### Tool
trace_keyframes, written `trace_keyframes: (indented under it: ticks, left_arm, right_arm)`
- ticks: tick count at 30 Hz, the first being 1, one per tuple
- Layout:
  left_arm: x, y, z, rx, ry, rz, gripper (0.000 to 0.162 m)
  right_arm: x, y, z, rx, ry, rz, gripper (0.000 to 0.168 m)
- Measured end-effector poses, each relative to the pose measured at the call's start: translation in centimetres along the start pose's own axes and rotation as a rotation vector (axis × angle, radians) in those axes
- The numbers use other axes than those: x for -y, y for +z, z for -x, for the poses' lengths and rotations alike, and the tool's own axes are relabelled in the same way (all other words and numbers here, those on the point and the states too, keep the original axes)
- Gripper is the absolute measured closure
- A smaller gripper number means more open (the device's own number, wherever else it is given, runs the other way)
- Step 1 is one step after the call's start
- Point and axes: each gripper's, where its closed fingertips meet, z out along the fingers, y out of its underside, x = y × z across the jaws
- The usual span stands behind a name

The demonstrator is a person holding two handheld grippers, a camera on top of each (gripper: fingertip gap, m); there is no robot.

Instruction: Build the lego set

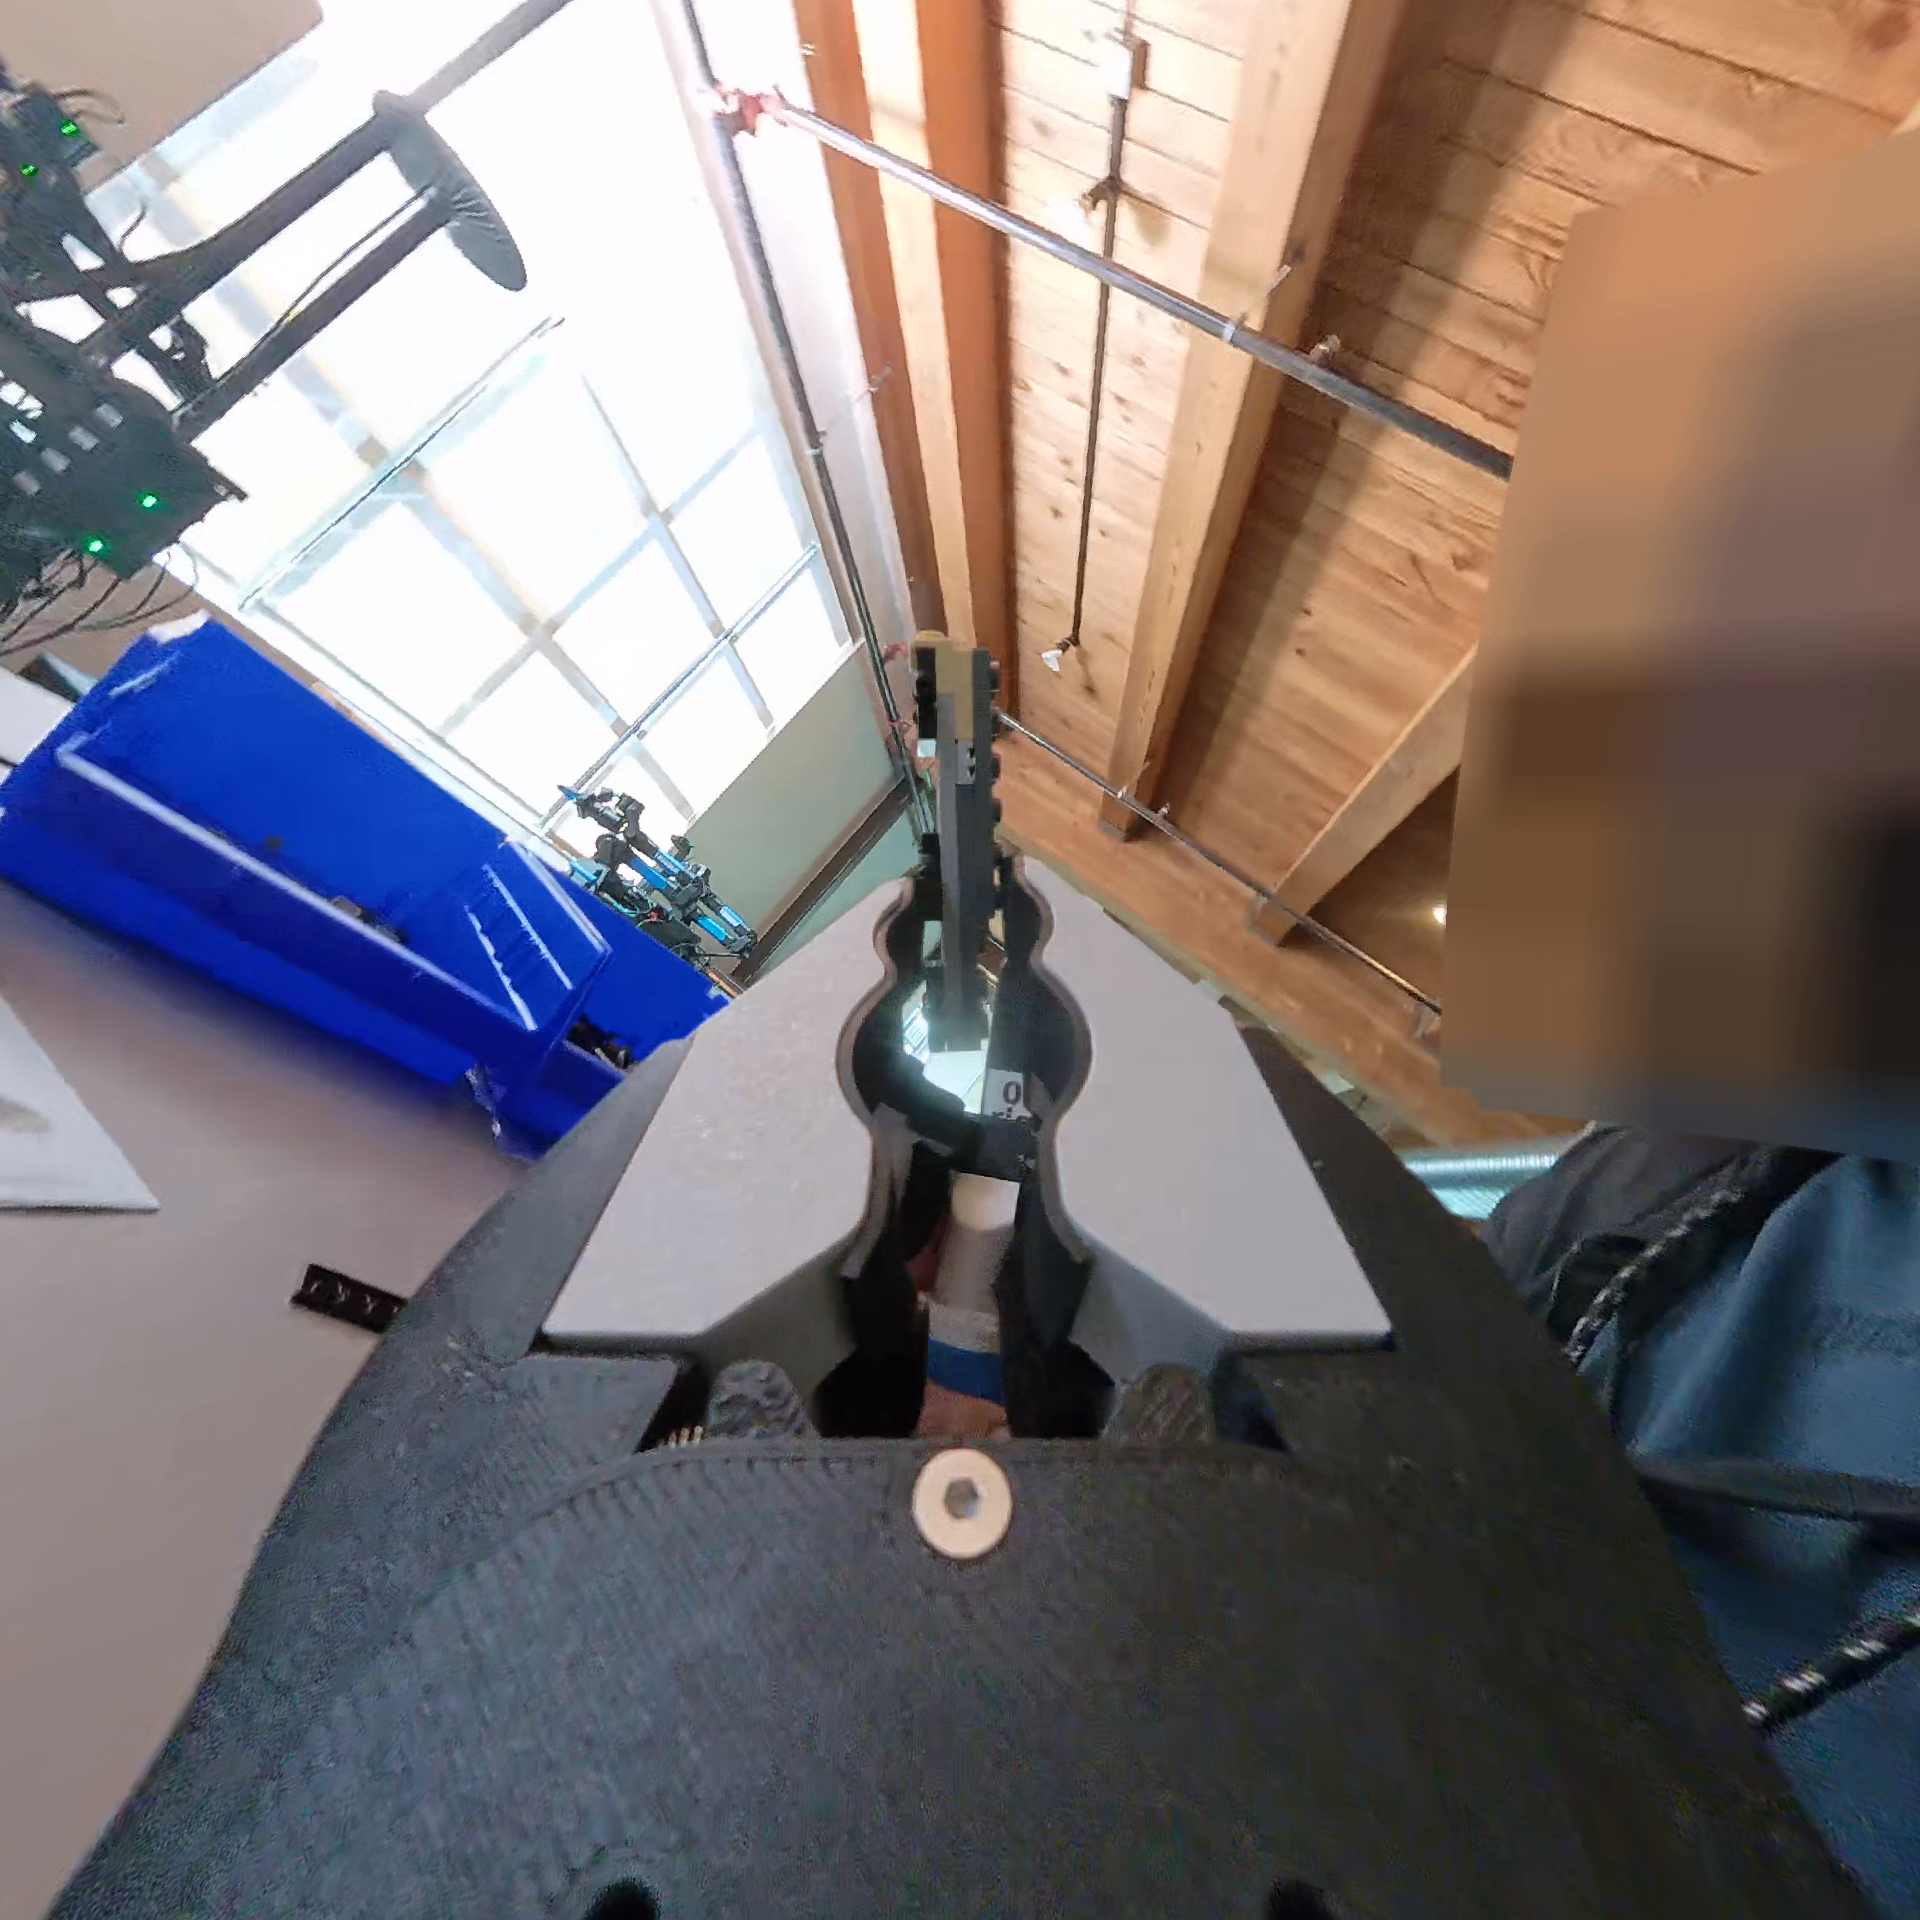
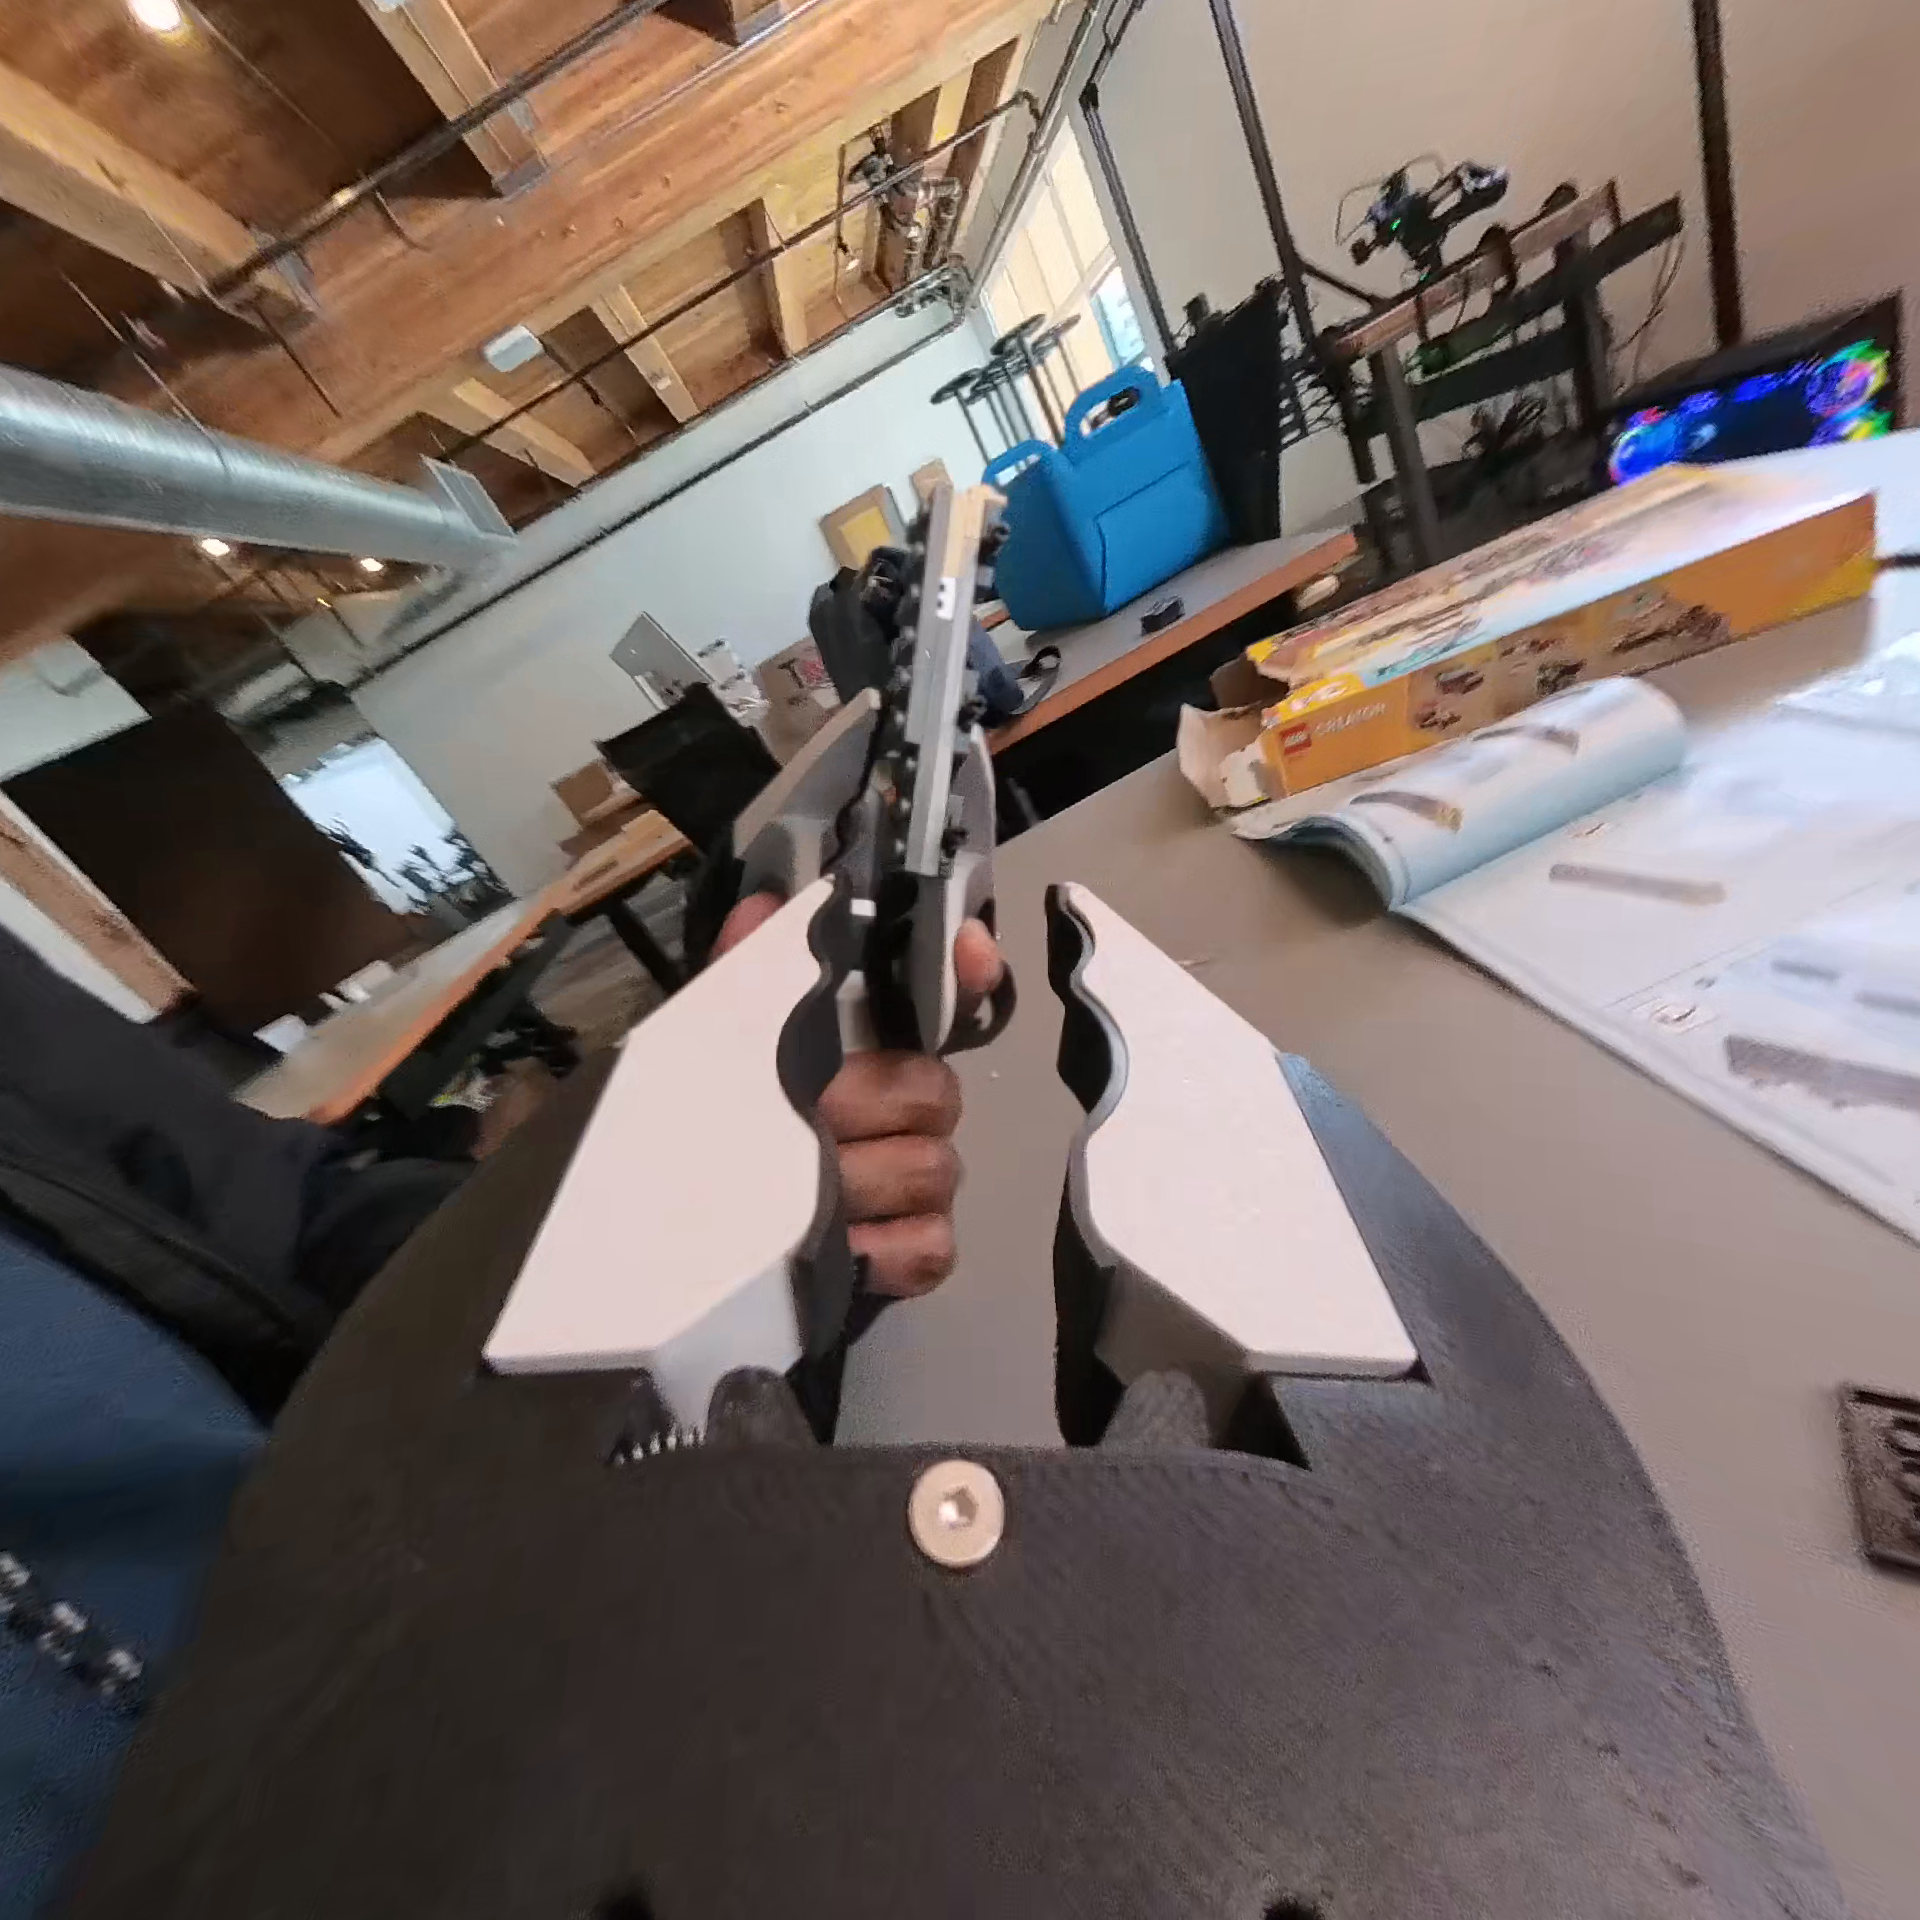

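My left gripper (image 1: pixel 961 883) is shut on a lego assembly (image 1: pixel 961 769), a long narrow stack of dark grey plates with a tan tip. It holds the stack upright in the air, pointing at the ceiling. In the right wrist view the same assembly (image 2: pixel 935 665) shows light grey on one face with black studs, held by the left gripper (image 2: pixel 909 784), with a person's hand (image 2: pixel 894 1143) below it. My right gripper (image 2: pixel 943 899) is open and empty, just in front of the left gripper and below the assembly.
An opened yellow lego box (image 2: pixel 1558 613) and an open instruction booklet (image 2: pixel 1662 831) lie on the grey table (image 2: pixel 1455 1195) to the right. A small dark plate (image 2: pixel 1881 1475) lies at the right edge. A blue bin (image 1: pixel 312 862) stands on the table at left. Both grippers' tips are close together, under 4 cm apart.
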Motion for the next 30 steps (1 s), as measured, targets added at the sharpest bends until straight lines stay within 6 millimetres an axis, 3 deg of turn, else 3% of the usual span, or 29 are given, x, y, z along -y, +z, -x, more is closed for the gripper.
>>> trace_keyframes:
  ticks: [4, 9, 25, 30]
  left_arm:
    - [-0.7, 0.1, 2.0, 0.065, -0.059, 0.004, 0.148]
    - [-1.1, -0.1, 3.4, 0.106, -0.127, -0.005, 0.148]
    - [-2.7, 0.0, 3.9, 0.101, -0.228, 0.056, 0.148]
    - [-2.2, -0.4, 4.8, 0.165, -0.155, 0.137, 0.142]
  right_arm:
    - [-0.8, 0.0, -0.6, 0.03, 0.103, -0.006, 0.135]
    - [-1.6, 0.1, -1.5, -0.02, 0.087, 0.007, 0.142]
    - [-2.2, -0.3, -2.7, -0.05, 0.163, 0.001, 0.155]
    - [-2.5, -0.5, -2.9, -0.024, 0.196, 0.047, 0.157]
